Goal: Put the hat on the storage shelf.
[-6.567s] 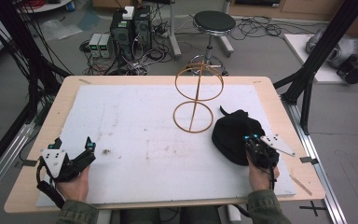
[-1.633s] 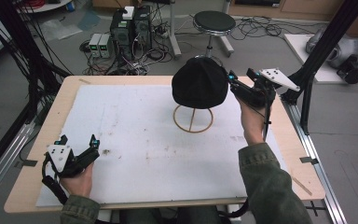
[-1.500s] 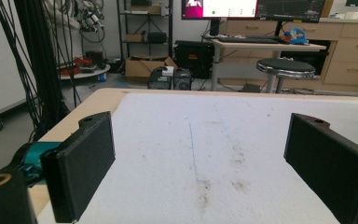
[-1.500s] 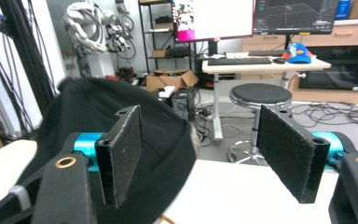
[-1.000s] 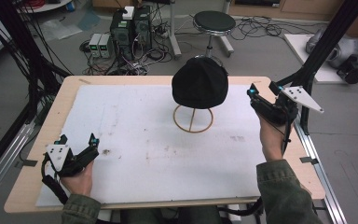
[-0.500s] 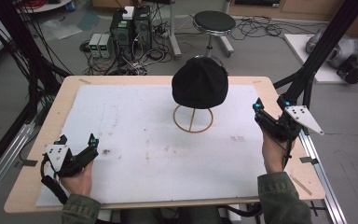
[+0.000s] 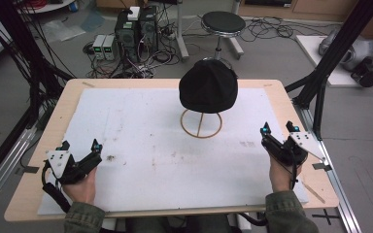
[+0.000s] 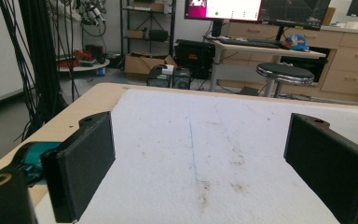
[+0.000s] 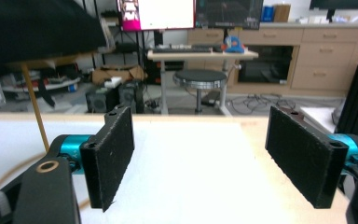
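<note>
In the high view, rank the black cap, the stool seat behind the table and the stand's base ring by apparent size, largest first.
1. Black cap, clearly the largest.
2 and 3. Stool seat and base ring look about alike; the stool sits farther from the camera, so I will not rank them.

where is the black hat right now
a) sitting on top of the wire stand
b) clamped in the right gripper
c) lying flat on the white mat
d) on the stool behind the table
a: the black hat sits on top of the wire stand, while the right gripper is open, empty and near the table's right edge.
</note>
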Tool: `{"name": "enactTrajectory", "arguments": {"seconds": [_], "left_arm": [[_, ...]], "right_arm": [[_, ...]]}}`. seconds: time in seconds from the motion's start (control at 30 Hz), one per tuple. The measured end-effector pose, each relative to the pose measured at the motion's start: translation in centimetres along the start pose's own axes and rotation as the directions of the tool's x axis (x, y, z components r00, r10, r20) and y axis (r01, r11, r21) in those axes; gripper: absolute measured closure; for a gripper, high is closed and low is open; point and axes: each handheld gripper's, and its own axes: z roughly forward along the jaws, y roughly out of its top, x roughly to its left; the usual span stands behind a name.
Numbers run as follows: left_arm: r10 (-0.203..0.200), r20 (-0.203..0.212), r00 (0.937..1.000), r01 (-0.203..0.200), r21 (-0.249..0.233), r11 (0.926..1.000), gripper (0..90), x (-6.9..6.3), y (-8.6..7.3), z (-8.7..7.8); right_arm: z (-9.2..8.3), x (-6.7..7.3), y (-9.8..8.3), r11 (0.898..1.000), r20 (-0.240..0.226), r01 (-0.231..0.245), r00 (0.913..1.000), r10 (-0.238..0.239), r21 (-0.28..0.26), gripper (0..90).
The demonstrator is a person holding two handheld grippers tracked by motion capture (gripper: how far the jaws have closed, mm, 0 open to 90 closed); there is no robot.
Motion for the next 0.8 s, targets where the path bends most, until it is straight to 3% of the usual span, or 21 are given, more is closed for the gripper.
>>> {"name": "enactTrajectory", "arguments": {"seconds": [0.33,0.4,0.8], "left_arm": [[0.006,0.002,1.0,-0.006,0.008,1.0,8.9,-0.1,-0.1,0.1],[0.009,0.001,1.0,-0.009,0.004,1.0,8.9,-0.1,-0.1,0.1],[0.013,0.004,0.9999,-0.013,0.011,0.9998,8.9,0.0,-0.2,0.1]], "right_arm": [[0.4,0.1,-4.0,0.998,0.016,-0.026,0.9996,0.025,0.065,21.6],[0.4,0.0,-4.1,0.997,0.018,-0.054,0.9984,0.053,0.059,21.6],[0.0,0.2,-4.0,0.999,0.023,-0.035,0.9991,0.034,0.03,20.7]]}}
